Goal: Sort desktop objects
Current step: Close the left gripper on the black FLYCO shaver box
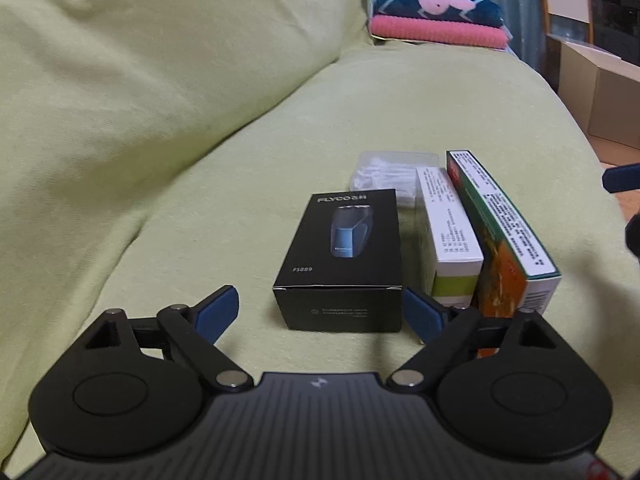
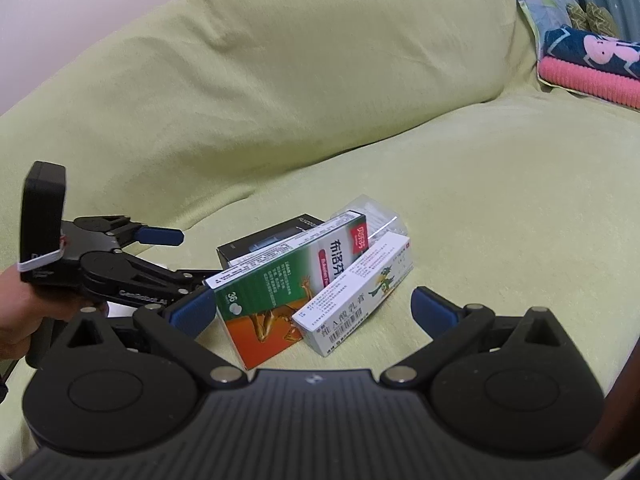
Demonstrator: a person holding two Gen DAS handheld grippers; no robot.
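On the light green sofa seat (image 1: 224, 216) lies a black shaver box (image 1: 338, 264). To its right a white box with a lime end (image 1: 452, 236) and a green-and-orange medicine box (image 1: 504, 240) stand on edge. A clear box of cotton swabs (image 1: 384, 176) lies behind them. My left gripper (image 1: 320, 314) is open, and the black box's near end sits between its blue fingertips. The left pad stands apart from the box; the right pad is at its corner. My right gripper (image 2: 314, 312) is open around the near ends of the green-and-orange box (image 2: 260, 300) and the white box (image 2: 352, 300).
The sofa's back cushion (image 1: 140, 60) rises at the left. Folded pink and dark blue towels (image 1: 436, 20) lie at the far end of the seat. A cardboard box (image 1: 600, 92) and a wooden chair (image 1: 568, 0) stand beyond the sofa's right edge. A hand (image 2: 16, 312) holds the left gripper (image 2: 172, 258).
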